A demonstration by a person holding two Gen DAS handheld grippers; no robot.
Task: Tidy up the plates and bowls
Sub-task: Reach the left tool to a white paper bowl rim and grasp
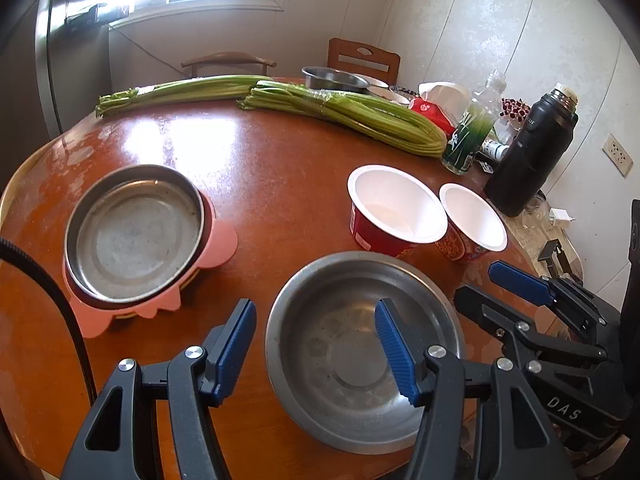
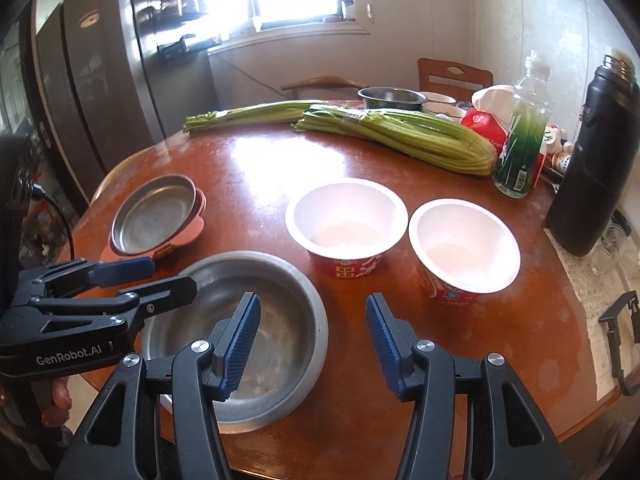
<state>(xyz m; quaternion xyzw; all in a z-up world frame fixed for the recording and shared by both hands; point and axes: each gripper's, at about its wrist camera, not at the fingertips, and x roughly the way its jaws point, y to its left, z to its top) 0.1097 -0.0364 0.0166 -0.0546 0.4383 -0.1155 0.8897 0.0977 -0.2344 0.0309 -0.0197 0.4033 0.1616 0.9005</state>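
Two round steel dishes (image 1: 134, 236) (image 1: 362, 348) — dull, scuffed.

Pink mat (image 1: 218, 240): largely covered by the steel plate (image 1: 134, 236) resting on it. Far steel bowl (image 1: 334, 79): base hidden behind celery (image 1: 360, 118). Bottle label (image 2: 520, 178) print: too small to read.

Two downward wrist views, shared table (image 1: 280, 168)
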